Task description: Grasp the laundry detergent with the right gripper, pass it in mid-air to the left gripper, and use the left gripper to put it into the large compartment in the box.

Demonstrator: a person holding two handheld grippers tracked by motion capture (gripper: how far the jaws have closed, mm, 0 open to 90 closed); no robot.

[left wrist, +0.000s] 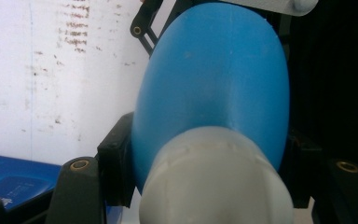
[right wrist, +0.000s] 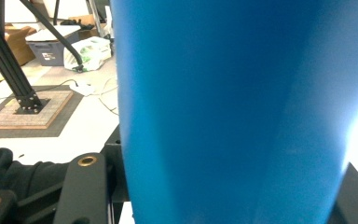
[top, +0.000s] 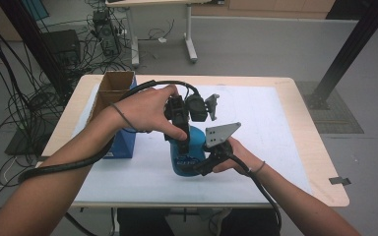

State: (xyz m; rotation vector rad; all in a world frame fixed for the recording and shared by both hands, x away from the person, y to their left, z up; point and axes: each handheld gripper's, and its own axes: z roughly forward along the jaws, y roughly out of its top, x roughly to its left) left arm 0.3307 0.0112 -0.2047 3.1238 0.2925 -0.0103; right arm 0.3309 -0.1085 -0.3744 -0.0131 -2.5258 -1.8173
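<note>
A blue bottle (top: 189, 153) with a pale cap stands upright on the white mat (top: 266, 142). My left gripper (top: 179, 125) comes down on it from above. In the left gripper view its jaws press both sides of the cap (left wrist: 214, 177), and the blue body (left wrist: 219, 79) runs away below. My right gripper (top: 210, 156) holds the bottle's body from the right side. In the right gripper view the blue wall (right wrist: 242, 102) sits tight between the jaws of the right gripper (right wrist: 233, 191). Black links of the right gripper (left wrist: 142, 29) show beyond the bottle.
A blue box (top: 123, 141) lies left of the bottle, with an open cardboard box (top: 114, 84) behind it. The wooden table (top: 305, 123) rims the mat. Black frame posts (top: 347, 49) and floor cables (top: 24, 103) surround the table.
</note>
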